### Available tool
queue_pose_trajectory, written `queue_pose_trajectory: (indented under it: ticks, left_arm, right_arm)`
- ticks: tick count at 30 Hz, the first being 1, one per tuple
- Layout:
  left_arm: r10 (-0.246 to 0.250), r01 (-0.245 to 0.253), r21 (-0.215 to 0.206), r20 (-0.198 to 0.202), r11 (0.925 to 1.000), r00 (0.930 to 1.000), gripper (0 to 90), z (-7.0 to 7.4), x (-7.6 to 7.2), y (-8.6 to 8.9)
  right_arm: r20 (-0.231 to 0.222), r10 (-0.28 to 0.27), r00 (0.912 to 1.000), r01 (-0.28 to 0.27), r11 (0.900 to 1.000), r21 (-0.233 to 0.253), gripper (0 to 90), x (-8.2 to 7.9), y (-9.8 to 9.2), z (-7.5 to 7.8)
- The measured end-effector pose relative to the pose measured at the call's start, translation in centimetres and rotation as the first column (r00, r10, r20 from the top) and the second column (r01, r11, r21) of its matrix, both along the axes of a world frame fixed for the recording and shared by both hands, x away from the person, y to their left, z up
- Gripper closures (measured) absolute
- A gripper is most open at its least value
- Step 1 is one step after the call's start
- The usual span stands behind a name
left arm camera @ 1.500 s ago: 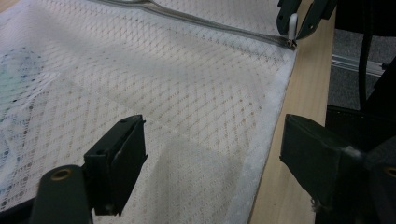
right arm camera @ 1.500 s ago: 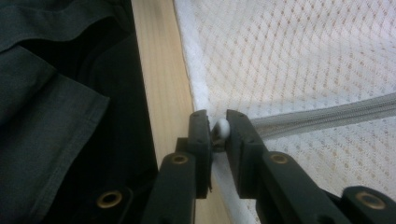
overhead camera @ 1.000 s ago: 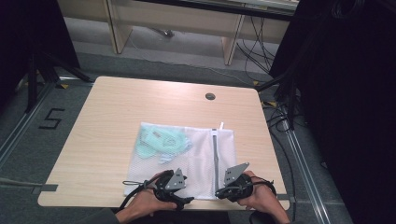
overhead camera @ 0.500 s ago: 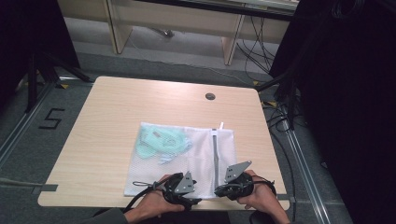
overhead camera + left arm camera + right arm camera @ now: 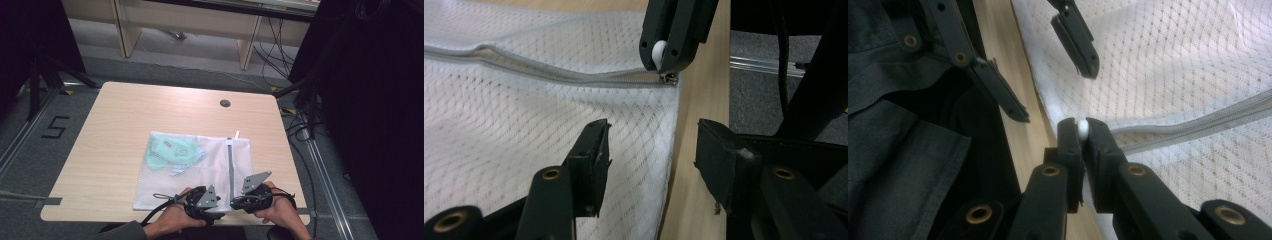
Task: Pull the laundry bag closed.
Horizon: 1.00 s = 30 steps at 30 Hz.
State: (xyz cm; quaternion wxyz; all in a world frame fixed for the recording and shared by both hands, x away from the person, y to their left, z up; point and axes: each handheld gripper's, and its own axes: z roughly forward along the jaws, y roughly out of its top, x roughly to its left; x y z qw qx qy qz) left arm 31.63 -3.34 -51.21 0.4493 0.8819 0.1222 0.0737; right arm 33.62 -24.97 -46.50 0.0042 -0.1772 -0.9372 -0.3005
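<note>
Since a second ago your left hand-held gripper has slid right along the near edge, closing in on your right hand-held gripper; the bag and its contents haven't shifted.

Left one: jaws well apart, holding nothing. In its own view they straddle the near corner of the white mesh laundry bag, one jaw over the mesh, the other over bare tabletop past the bag's edge.

Right one: jaws pinched tight on the white zipper pull at the near end of the grey zipper. From the left gripper view you see the same pull clamped just above the metal slider.

Zipper runs from the near edge straight away from you, up the right part of the bag. Bag lies flat on the near half of the tabletop. Pale green garment sits inside the bag's far left part, well apart from both grippers.
</note>
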Motion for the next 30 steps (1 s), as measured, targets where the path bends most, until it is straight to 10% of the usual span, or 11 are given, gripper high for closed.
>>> queue_pose_trajectory:
  ticks: [30]
  left_arm:
    - [-0.087, 0.078, 0.070, 0.142, 0.9945, 0.9860, 85.9, -0.6, -0.5, -1.9]
  right_arm:
    - [-0.002, -0.009, 1.0000, 0.009, 1.000, 0.017, 86.3, 0.1, 0.0, 0.1]
